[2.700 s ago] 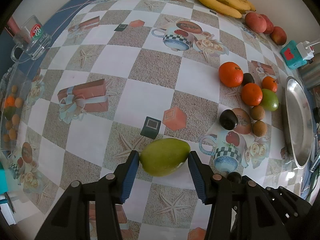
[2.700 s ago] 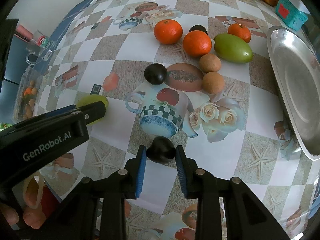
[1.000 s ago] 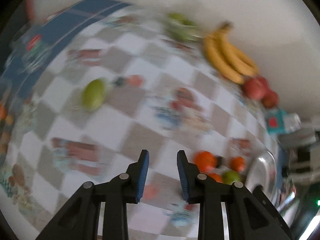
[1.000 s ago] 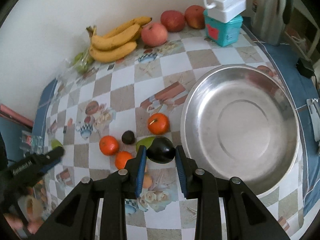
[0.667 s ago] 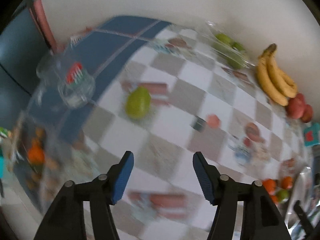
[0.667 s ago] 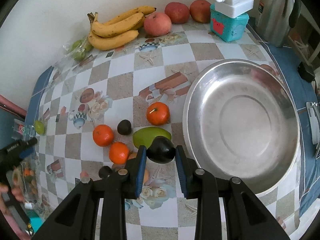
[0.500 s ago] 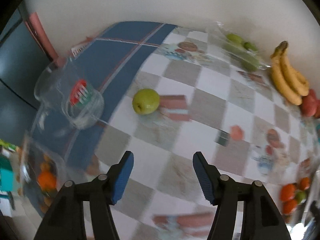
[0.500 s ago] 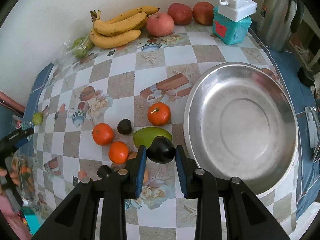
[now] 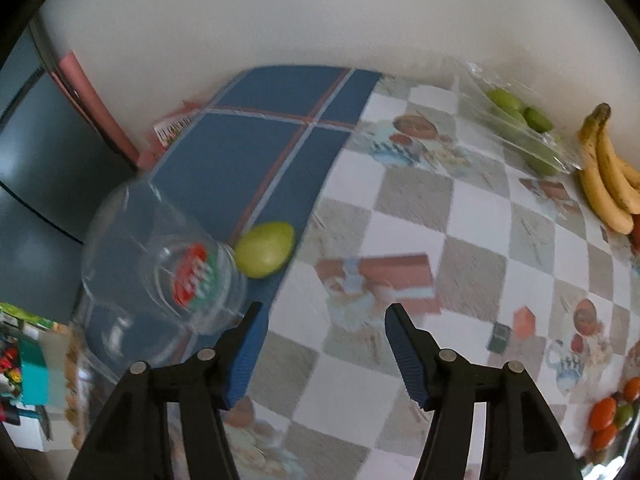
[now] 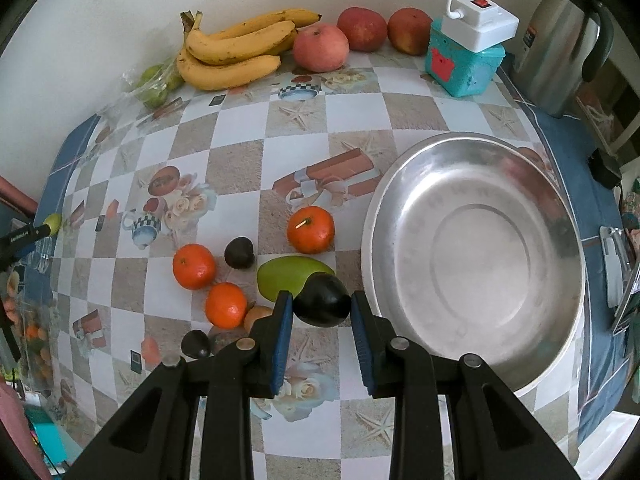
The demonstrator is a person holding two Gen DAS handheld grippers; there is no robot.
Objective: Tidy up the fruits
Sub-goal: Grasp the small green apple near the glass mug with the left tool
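A: Left wrist view. What is seen at the left tool?

B: Its ribbed blue pads are spread, nothing is pinched between them. The checked, glossy tabletop is seen below the gap. A smooth oval green mango is laid at the edge of the blue border, touching a clear glass mug with a red and green print. The picture is blurred here.

A: Other fruit?

B: Curved yellow bananas are seen at the far right by the wall, and small green fruits in a crinkled clear bag beside them.

A: Right wrist view?

B: The right tool is pressed together on a dark glossy avocado, which is held above the tabletop, just beside the rim of a round steel bowl. The bowl is shiny and shallow. A second green mango is partly hidden behind the held fruit. Three round tangerines with dimpled skin and two more dark fruits are laid near it.

A: At the wall?

B: Three rounded red apples are lined up beside the bananas. A teal box with a white plug block and a metal kettle are seen at the right.
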